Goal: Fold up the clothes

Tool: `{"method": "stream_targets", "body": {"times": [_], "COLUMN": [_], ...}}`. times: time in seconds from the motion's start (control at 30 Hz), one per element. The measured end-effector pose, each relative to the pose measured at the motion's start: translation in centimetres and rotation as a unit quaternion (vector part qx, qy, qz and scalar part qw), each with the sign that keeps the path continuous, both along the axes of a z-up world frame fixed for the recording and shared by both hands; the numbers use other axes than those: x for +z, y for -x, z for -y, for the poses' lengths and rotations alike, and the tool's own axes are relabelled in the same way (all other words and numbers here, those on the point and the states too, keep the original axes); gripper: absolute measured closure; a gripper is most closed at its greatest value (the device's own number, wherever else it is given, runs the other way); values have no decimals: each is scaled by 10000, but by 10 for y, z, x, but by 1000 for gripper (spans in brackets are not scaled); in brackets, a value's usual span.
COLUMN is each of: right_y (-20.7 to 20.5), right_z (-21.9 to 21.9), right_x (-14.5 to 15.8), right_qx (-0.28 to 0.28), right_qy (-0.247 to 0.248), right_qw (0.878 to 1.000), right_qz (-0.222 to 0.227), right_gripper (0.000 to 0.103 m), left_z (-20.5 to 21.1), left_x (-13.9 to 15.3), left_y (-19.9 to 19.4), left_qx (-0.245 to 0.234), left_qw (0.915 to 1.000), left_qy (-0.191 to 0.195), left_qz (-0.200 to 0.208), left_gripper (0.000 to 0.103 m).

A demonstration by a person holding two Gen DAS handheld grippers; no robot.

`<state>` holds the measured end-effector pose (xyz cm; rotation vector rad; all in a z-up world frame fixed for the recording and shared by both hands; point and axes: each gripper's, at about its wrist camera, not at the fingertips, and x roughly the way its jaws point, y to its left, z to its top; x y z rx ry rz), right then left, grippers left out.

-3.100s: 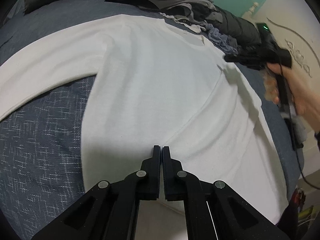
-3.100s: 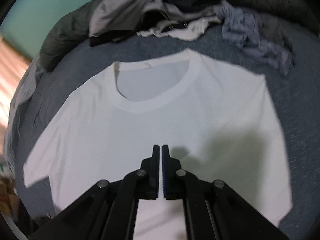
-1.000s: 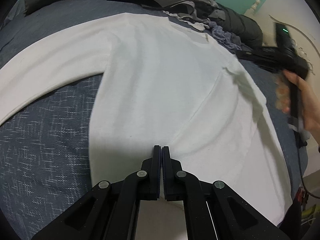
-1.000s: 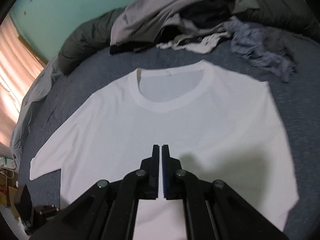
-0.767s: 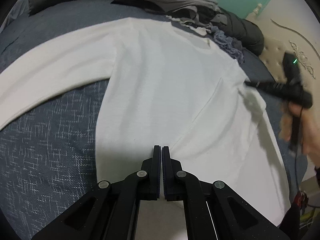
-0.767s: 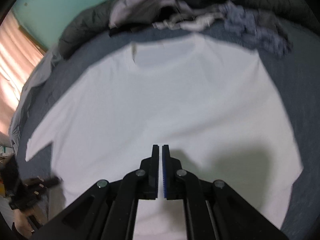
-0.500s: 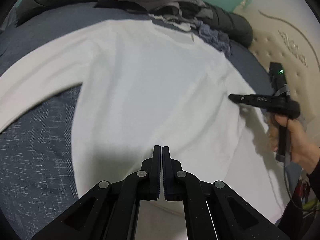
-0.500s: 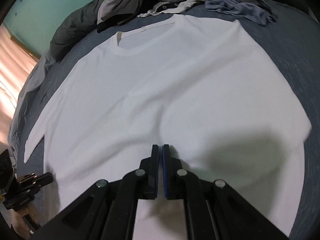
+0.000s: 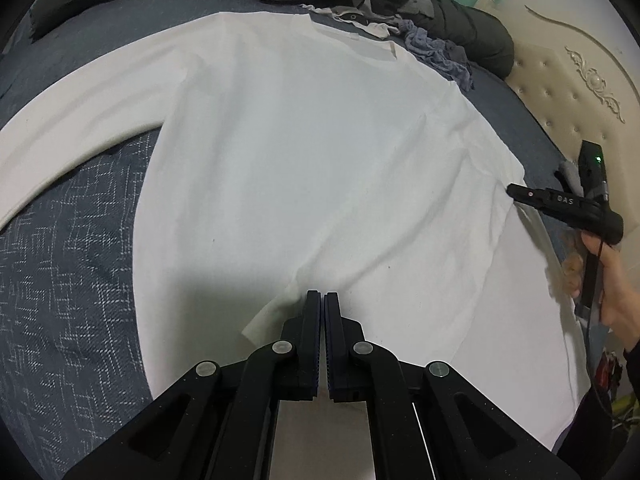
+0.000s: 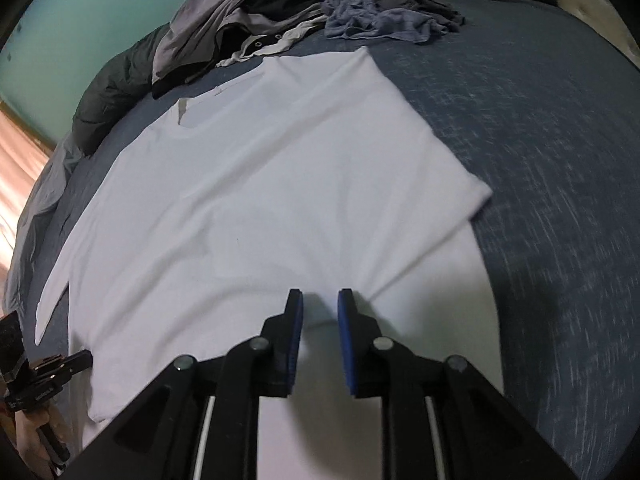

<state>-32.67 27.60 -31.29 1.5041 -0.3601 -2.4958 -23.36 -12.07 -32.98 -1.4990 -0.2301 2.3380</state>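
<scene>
A white T-shirt [image 9: 304,152] lies spread flat on a blue bedspread [image 9: 68,264], collar at the far end. My left gripper [image 9: 322,300] is shut low over the shirt's lower body, where creases run toward its tips; no cloth shows between the jaws. It also appears in the right wrist view as the left gripper [image 10: 76,360] by the shirt's left edge. My right gripper [image 10: 320,300] is open, its blue-padded fingers just over the T-shirt [image 10: 260,184] below the right sleeve [image 10: 452,196]. In the left wrist view a hand [image 9: 616,296] holds the right gripper [image 9: 520,194] at the sleeve's edge.
A heap of grey and dark clothes [image 10: 224,28] and a crumpled blue garment [image 10: 384,16] lie past the collar. A dark padded jacket [image 9: 468,28] lies by the cream headboard [image 9: 580,80]. Bare bedspread [image 10: 560,160] stretches to the right of the shirt.
My right gripper has swung from above the collar down to the shirt's right side and has opened. My left gripper stayed shut and shifted slightly over the lower body.
</scene>
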Motion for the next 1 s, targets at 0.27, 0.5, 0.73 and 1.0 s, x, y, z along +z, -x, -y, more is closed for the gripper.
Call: {"method": "stream_targets", "body": {"times": [0.27,0.5,0.73,1.0], "right_y": [-38,-78,-101,-110], "right_z": [-13,7,30,41], "right_x": [21,27,27,30], "right_qx": [-450,-306,140,468], "right_qy": [436,1118,1354,1799], "right_qw": [9971,9911,9880,9784], "right_qz": [-425,-658,-736,-908], "right_gripper": [79,71,67,62], "left_z": [10,42,94,158], "left_x": [5,15,24,33], "left_y": [-8,-29,-55,-76], "left_qx": [172,721,1599,2509], "left_qw": [9998,9966,9833,9664], "left_qy": [-23,-318,-874,-511], "left_qz": [-91,-254,38,224], "left_gripper": [101,101,99,82]}}
